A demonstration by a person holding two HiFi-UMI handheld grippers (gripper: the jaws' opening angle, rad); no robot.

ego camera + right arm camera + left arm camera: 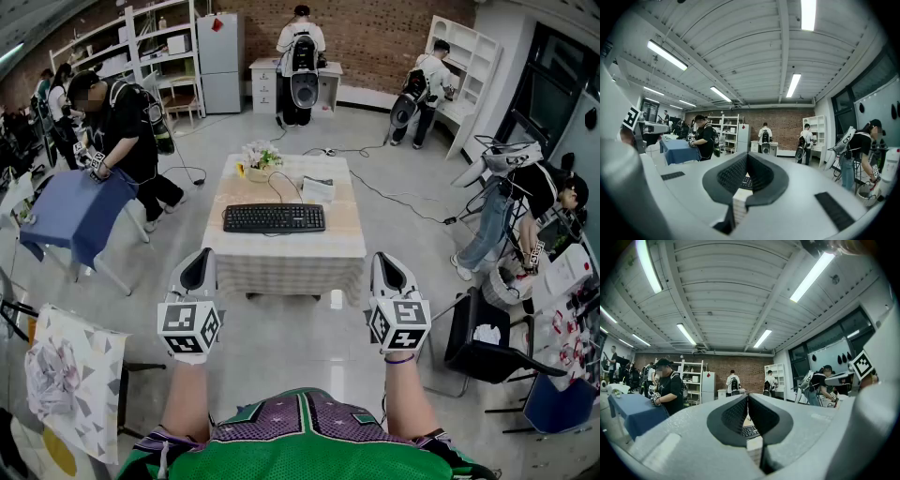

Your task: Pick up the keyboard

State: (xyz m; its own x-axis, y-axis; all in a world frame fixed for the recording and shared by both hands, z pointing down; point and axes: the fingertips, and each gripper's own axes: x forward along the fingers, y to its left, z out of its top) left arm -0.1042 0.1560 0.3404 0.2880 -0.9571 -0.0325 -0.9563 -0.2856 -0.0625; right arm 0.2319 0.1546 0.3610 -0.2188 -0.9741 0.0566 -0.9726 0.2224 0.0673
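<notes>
Keyboard (274, 217): black, lying flat mid-tabletop (281, 255), well apart from us. We hold left tongs (199, 259) and right tongs (386, 261) level, both clenched, nothing between them.

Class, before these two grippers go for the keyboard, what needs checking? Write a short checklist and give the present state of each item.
1. Keyboard in sight, flat on the table: ok.
2. Nothing lying on top of the keyboard: ok.
3. Left gripper open for a grasp: not ok, jaws together, empty.
4. Right gripper open for a grasp: not ok, jaws together, empty.
5. Grippers at the keyboard: not ok, both short of the table's near edge.
6. Keyboard cable free to lift: cannot tell, its far end is unclear.
</notes>
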